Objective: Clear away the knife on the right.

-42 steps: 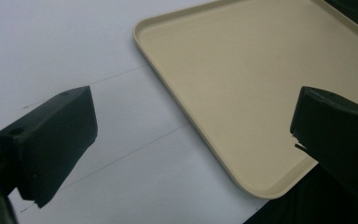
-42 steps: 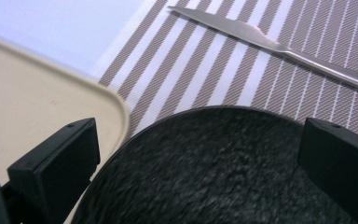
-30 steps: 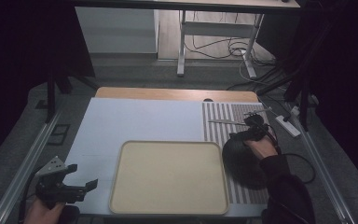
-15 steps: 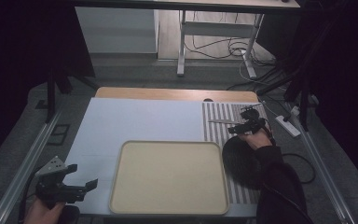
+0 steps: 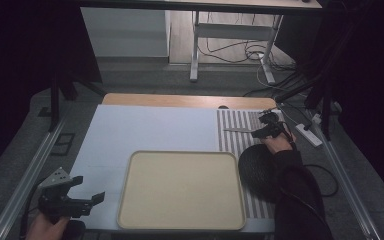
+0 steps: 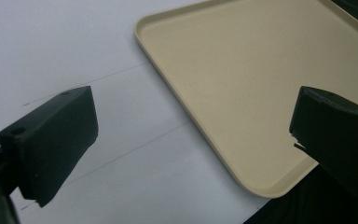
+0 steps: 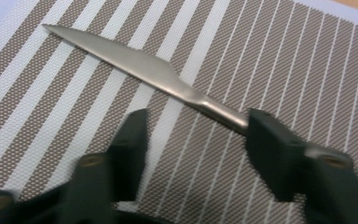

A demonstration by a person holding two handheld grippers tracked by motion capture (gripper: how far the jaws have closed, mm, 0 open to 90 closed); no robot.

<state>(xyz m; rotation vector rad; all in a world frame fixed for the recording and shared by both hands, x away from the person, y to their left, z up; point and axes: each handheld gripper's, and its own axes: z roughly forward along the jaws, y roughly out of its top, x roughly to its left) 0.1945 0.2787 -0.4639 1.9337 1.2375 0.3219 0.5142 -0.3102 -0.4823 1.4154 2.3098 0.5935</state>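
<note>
Right gripper [image 7: 193,140], jaws parted, is being lowered astride the handle of the flat silver metal knife [image 7: 135,70] lying on the brown-and-white striped woven placemat [image 7: 270,60], seemingly a pickup; closing comes next.

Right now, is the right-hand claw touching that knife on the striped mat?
Cannot tell. In the right gripper view the knife handle runs behind one jaw of the open right gripper, hiding contact or gap.
</note>
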